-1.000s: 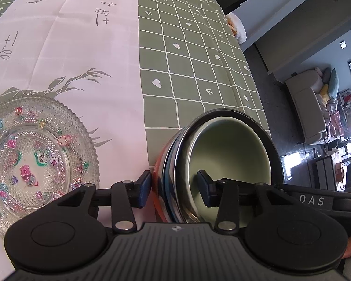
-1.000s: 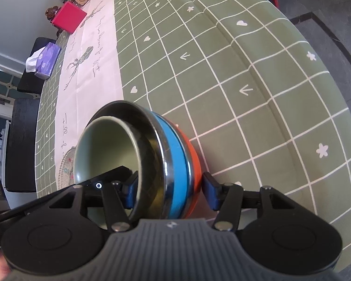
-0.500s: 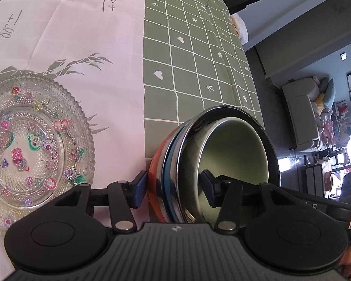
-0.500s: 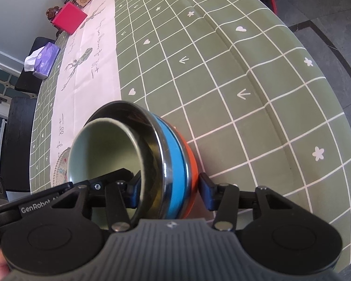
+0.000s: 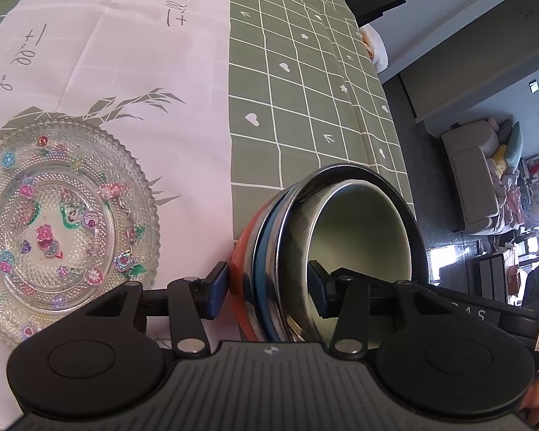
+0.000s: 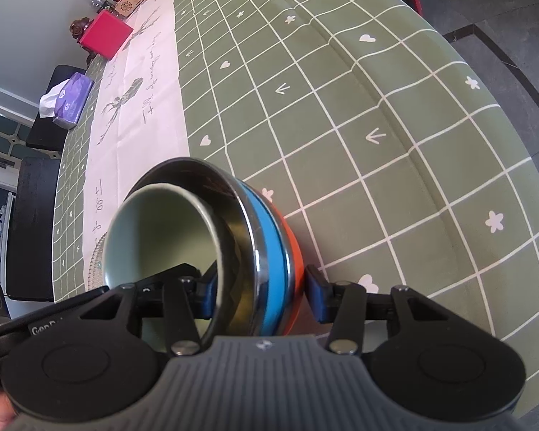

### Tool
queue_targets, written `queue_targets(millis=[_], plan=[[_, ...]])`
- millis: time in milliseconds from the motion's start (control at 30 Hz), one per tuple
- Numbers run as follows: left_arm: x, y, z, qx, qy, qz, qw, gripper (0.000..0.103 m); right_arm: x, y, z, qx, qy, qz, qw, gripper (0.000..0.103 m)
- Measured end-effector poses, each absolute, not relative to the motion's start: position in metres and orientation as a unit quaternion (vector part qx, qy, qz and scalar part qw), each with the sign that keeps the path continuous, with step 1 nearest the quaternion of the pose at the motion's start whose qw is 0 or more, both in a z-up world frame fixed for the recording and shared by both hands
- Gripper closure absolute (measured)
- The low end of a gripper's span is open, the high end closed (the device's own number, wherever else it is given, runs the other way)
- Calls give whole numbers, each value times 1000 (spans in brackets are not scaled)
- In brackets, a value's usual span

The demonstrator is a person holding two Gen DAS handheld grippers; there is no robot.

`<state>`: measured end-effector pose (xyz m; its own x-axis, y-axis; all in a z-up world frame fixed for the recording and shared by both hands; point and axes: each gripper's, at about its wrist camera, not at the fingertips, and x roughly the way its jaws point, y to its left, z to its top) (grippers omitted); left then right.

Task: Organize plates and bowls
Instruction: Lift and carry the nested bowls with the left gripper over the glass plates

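We saw a nested stack of bowls (image 5: 327, 251), tipped so that its mouth faced away from the table, with both grippers on it. From outside in it was an orange bowl (image 6: 294, 251), a blue bowl (image 6: 275, 251), a steel bowl (image 6: 233, 222) and a pale green bowl (image 6: 161, 230). The left gripper (image 5: 267, 289) straddled the near rim, one pad against the orange outside and the other inside the green bowl; its jaws were closing. The right gripper (image 6: 260, 296) gripped the same stack from the opposite side, one pad in the green bowl and the other just at the orange wall. The stack sat over the green checked tablecloth (image 6: 377, 125), close to the white runner (image 5: 125, 54). To the left on that runner lay a patterned glass plate (image 5: 64, 226), apart from the bowls.
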<state>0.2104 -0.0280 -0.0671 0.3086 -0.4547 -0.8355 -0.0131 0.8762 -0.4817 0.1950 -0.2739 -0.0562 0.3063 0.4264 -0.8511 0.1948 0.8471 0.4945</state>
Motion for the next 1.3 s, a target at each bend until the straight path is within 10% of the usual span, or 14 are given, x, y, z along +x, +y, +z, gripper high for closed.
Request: queue_targets(millis=[1300], plan=[[188, 127, -24, -240, 539, -45, 806, 51, 215, -111, -24, 228, 587, 168, 759, 57]])
